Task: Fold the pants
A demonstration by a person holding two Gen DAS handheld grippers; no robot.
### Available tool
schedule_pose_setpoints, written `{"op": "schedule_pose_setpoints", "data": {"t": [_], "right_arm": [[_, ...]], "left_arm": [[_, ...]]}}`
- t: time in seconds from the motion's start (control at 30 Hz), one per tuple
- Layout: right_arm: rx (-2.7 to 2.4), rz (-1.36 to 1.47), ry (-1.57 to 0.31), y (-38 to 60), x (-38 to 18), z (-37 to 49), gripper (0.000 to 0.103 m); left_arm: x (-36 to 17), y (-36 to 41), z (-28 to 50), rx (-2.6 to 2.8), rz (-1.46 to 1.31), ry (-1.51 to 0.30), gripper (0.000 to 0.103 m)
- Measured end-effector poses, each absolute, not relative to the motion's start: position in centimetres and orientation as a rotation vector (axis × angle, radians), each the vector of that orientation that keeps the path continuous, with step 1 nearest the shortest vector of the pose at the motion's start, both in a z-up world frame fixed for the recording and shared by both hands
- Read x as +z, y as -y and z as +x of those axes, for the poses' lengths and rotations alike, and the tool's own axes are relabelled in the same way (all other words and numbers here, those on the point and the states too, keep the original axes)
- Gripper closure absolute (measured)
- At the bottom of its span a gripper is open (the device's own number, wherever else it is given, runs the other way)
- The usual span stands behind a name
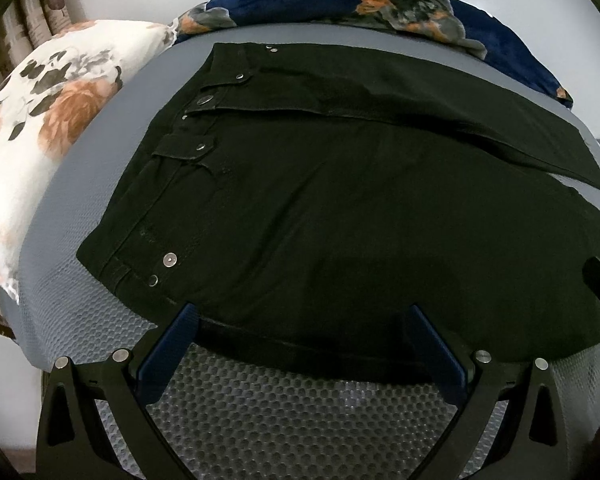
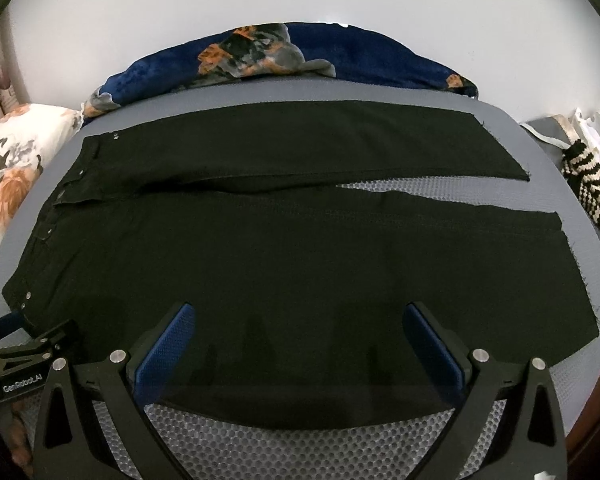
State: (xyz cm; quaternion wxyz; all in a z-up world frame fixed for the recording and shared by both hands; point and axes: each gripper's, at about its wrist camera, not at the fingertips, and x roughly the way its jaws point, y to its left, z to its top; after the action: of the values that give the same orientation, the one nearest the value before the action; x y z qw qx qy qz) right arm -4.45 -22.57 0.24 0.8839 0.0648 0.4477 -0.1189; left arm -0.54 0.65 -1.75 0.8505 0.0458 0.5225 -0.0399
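A: Black pants (image 2: pixel 284 264) spread flat on bed (image 1: pixel 48 240), waistband left, legs right. Soft, limp, prob. mid-weight; best pinched at near side seam

B: Left hand-held gripper (image 1: pixel 302 314) jaws apart at near edge, right hand-held gripper (image 2: pixel 298 314) likewise, nothing clamped. "GenRobot.AI" readable on left unit

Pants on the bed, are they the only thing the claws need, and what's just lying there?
For the job:
black pants, spread flat
left claw, open at the near edge
right claw, open at the near edge

Just lying about:
white flowery pillow
blue flowery blanket
striped knitted thing
grey mesh cover
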Motion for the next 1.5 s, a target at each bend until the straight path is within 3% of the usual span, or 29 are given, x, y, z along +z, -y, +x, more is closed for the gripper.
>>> {"op": "schedule_pose_setpoints", "data": {"t": [1.5], "right_arm": [[-0.247,0.141,-0.908,22.5,0.4,-4.4,0.000]], "left_arm": [[-0.1,-0.4,-0.7,-0.098,0.116,-0.997,0.000]]}}
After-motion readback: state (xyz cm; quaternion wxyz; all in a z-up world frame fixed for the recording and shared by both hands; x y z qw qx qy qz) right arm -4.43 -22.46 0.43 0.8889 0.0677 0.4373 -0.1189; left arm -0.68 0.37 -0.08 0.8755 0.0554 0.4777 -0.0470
